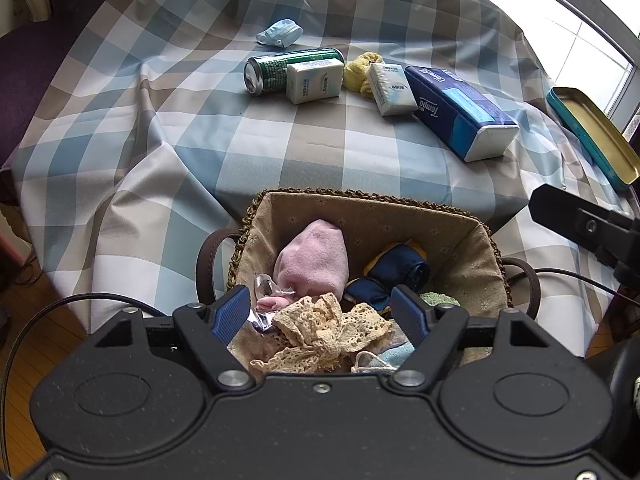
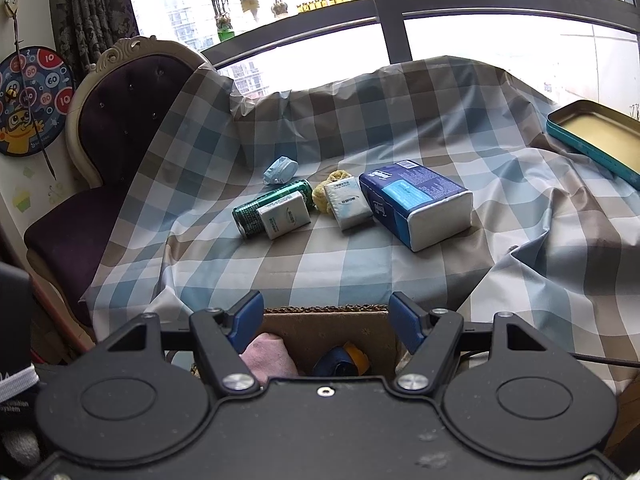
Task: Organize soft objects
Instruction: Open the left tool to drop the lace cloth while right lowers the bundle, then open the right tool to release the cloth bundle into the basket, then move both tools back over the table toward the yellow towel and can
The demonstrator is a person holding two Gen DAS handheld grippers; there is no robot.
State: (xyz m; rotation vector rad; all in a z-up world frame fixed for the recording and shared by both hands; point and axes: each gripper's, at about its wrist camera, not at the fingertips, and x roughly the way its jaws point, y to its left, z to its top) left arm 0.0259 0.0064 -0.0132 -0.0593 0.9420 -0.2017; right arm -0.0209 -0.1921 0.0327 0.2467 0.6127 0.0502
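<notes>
Left tongs (image 1: 322, 310) hang part open, empty, above the lace bundle (image 1: 320, 334) in the basket (image 1: 452, 232). Right tongs (image 2: 326, 322) gape empty; the tissue pack (image 2: 416, 204) lies well beyond them.

Lined woven basket (image 1: 452, 236) at the near edge of the checked surface (image 1: 280, 152) holds a pink cloth (image 1: 316, 258), navy-and-yellow bundle (image 1: 400, 268) and cream lace piece (image 1: 324, 332). Farther back lie a crumpled blue face mask (image 1: 280, 33) and a yellow soft item (image 1: 358, 72).

I count one green can (image 1: 294, 69), two small tissue packs (image 1: 315, 81), one big blue tissue pack (image 1: 460, 110), one mask (image 1: 280, 33), one basket (image 1: 452, 236).
</notes>
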